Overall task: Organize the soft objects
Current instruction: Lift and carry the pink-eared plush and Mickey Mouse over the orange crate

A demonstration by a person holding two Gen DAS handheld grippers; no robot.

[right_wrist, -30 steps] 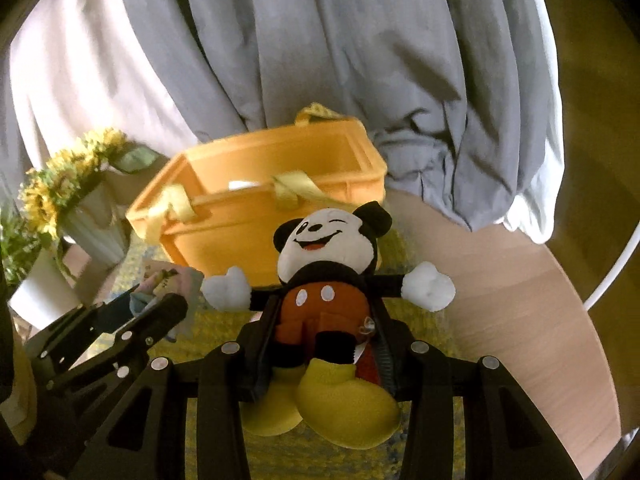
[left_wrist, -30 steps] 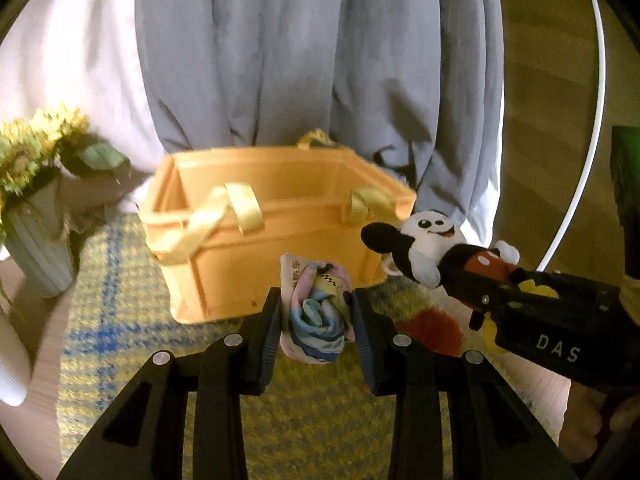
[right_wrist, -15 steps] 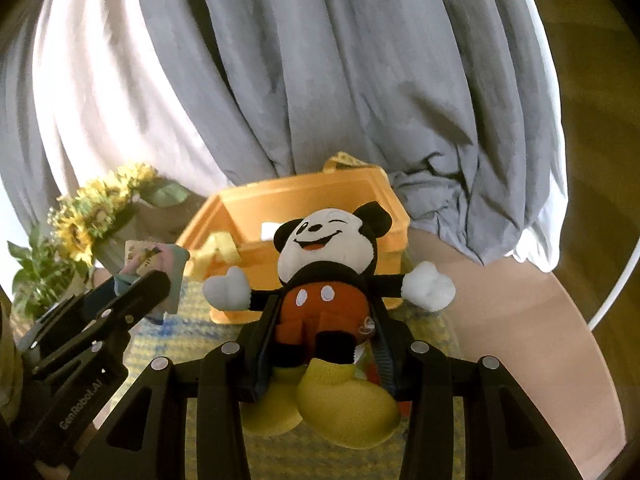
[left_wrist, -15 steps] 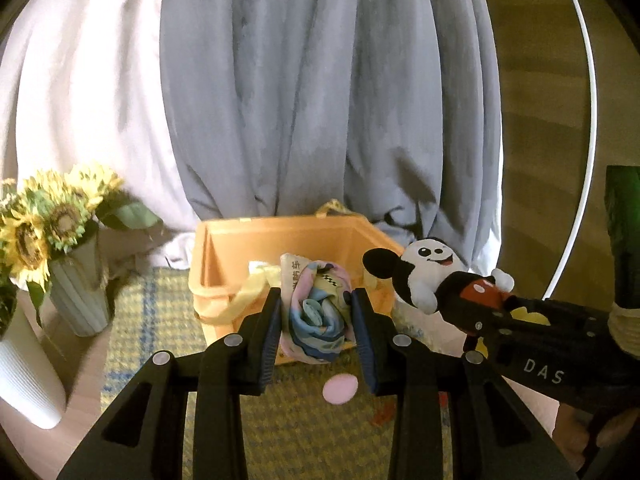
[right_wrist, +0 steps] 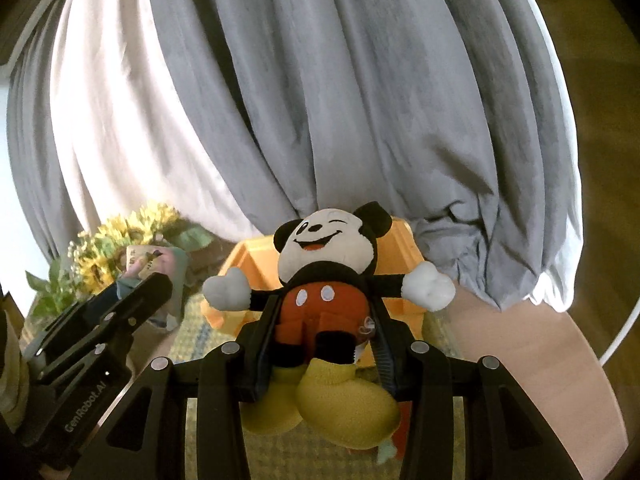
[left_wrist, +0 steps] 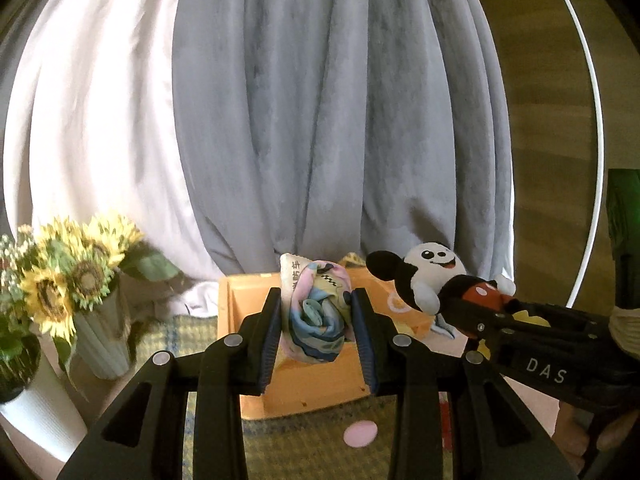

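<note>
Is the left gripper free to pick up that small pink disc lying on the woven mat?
Probably not yet. The left gripper is shut on a rolled pastel cloth, so nothing else fits between its fingers, though the pink disc lies uncovered on the woven mat.

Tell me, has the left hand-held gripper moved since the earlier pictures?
Yes. The left hand-held gripper has risen: the orange basket now sits lower and smaller in its view, with more grey curtain above. It is shut on the rolled cloth.

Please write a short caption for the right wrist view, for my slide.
Right gripper grips a mouse plush in front of the orange bin.
</note>
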